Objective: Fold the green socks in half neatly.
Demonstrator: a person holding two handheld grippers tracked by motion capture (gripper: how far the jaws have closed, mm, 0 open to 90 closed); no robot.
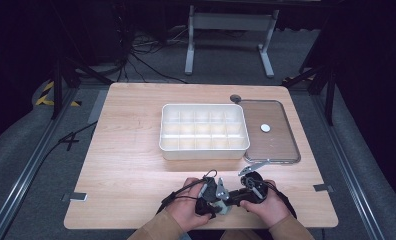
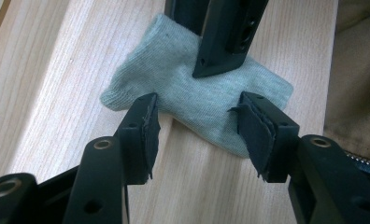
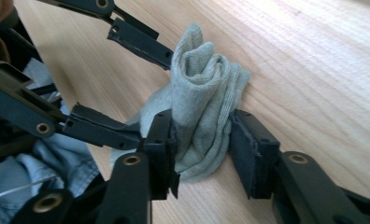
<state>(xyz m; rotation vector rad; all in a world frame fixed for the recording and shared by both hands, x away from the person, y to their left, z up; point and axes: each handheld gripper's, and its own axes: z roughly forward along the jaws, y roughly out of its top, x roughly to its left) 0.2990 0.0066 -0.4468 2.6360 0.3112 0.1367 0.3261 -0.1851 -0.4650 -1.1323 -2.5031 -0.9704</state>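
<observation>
A light grey sock point(image 2: 211, 102) lies on the wooden table near its front edge, between my two hands point(image 1: 223, 207). My right gripper point(image 3: 202, 135) is shut on a bunched, folded part of the sock point(image 3: 204, 88), with the cloth pressed between both pads. My left gripper point(image 2: 197, 109) is open, its jaws standing either side of the sock's near edge without pinching it. The right gripper's black jaws point(image 2: 223, 37) come down onto the sock from the top of the left gripper view. In the high view the left gripper point(image 1: 212, 194) and right gripper point(image 1: 240, 192) almost meet.
A white tray point(image 1: 204, 151) with several empty compartments sits mid-table. To its right lies a clear lid point(image 1: 286, 150) with a small white disc point(image 1: 265, 128) on it. A dark round piece point(image 1: 235, 98) sits at the lid's far corner. The table's front edge is just behind the hands.
</observation>
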